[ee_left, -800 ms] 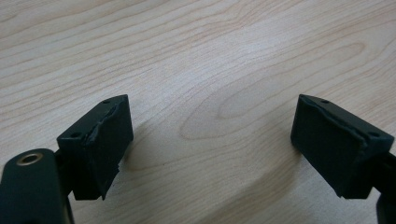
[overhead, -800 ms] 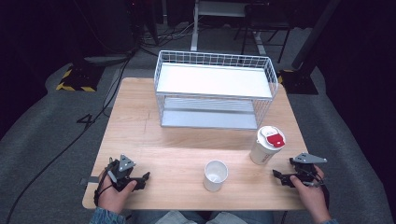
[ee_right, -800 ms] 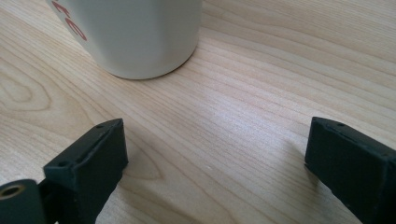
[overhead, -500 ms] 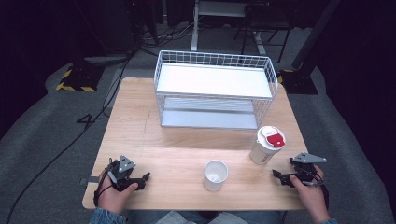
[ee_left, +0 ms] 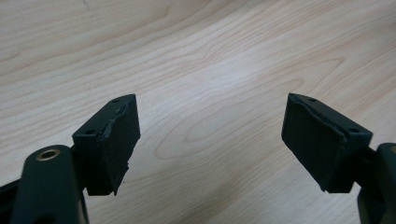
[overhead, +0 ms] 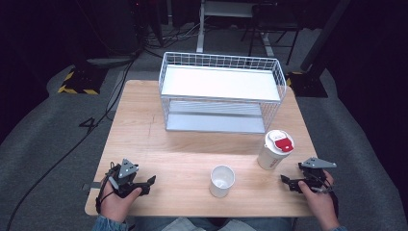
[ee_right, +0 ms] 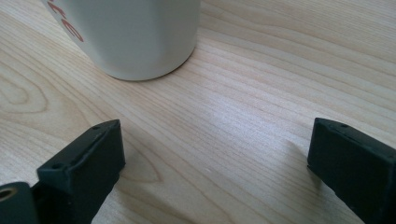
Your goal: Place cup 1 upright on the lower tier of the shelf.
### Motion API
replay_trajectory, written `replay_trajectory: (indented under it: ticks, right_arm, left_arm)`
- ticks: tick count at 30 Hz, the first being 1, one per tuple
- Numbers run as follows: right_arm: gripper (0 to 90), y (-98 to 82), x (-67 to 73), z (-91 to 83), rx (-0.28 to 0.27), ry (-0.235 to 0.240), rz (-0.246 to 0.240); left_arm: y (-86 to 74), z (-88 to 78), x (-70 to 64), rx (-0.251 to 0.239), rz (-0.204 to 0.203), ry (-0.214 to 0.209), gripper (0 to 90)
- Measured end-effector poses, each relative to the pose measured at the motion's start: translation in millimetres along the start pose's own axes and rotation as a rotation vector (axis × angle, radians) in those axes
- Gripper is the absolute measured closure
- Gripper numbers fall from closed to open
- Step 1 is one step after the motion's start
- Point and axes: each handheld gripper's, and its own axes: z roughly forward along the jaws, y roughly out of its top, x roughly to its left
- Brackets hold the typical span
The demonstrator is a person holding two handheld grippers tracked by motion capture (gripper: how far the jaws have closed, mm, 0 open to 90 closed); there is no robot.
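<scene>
- Standing apart with nothing but bare wood between them, the jaws of the left gripper [ee_left: 210, 140] are ready to take something rather than keep hold of it; in the high view this gripper [overhead: 144, 184] rests low at the near left corner of the table [overhead: 144, 139], in the person's left hand [overhead: 115, 202].
- The right gripper [ee_right: 215, 158] has its jaws spread wide too, empty, with the foot of the lidded paper cup [ee_right: 135, 37] just ahead of them and a little to one side, near but not touching; they look wide enough to pass round the cup's body.
- From above, the right gripper [overhead: 290, 182] sits at the near right edge, pointing inward, with the lidded cup [overhead: 274, 150] close beside it, upright, its white lid carrying a red patch.
- The open white cup [overhead: 222, 180] stands upright between the two grippers, near the front edge, mouth up, which suits it to receive something or be picked up by either hand.
- Both cups sit within easy reach at the front, well apart from the white wire rack [overhead: 221, 91] at the back, whose upper shelf and lower level hold nothing.
- My judgement: neither cup is held yet, and the lidded one is the nearer target for the right hand [overhead: 320, 202].
</scene>
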Motion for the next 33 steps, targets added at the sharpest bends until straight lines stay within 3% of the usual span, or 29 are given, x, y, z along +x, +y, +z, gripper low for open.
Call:
replay_trajectory:
  ticks: [8,11,13,16,24,25,27,33]
  right_arm:
    - [4.2,0.0,0.0,0.0,0.000,0.000,0.000]
    - [4.2,0.0,-0.1,0.0,0.000,0.000,0.000]
    - [4.1,0.1,-0.1,0.1,0.000,0.002,0.000]
    - [4.0,0.1,-0.1,0.1,0.000,0.001,0.000]
    - [3.7,0.1,-0.1,0.2,0.001,0.000,0.000]
    - [3.7,0.1,-0.2,0.2,0.001,0.000,0.000]
    - [3.7,0.1,-0.2,0.2,0.001,0.000,0.000]
    - [2.7,0.5,-0.1,0.8,0.003,0.000,0.002]
  left_arm:
    - [9.0,-14.1,-24.0,-0.067,0.037,-0.063,20.5]
    - [11.0,-17.3,-36.0,-0.085,0.059,-0.098,20.5]
    - [13.6,-19.5,-46.1,-0.104,0.066,-0.148,20.4]
    - [17.4,-22.1,-56.1,-0.123,0.094,-0.168,20.4]
    - [23.2,-18.9,-84.2,-0.151,0.137,-0.230,21.7]
    - [23.2,-18.9,-84.2,-0.151,0.137,-0.230,21.7]
    - [24.7,-17.0,-93.2,-0.159,0.137,-0.274,21.7]
    - [26.2,-14.4,-103.7,-0.183,0.143,-0.317,21.9]
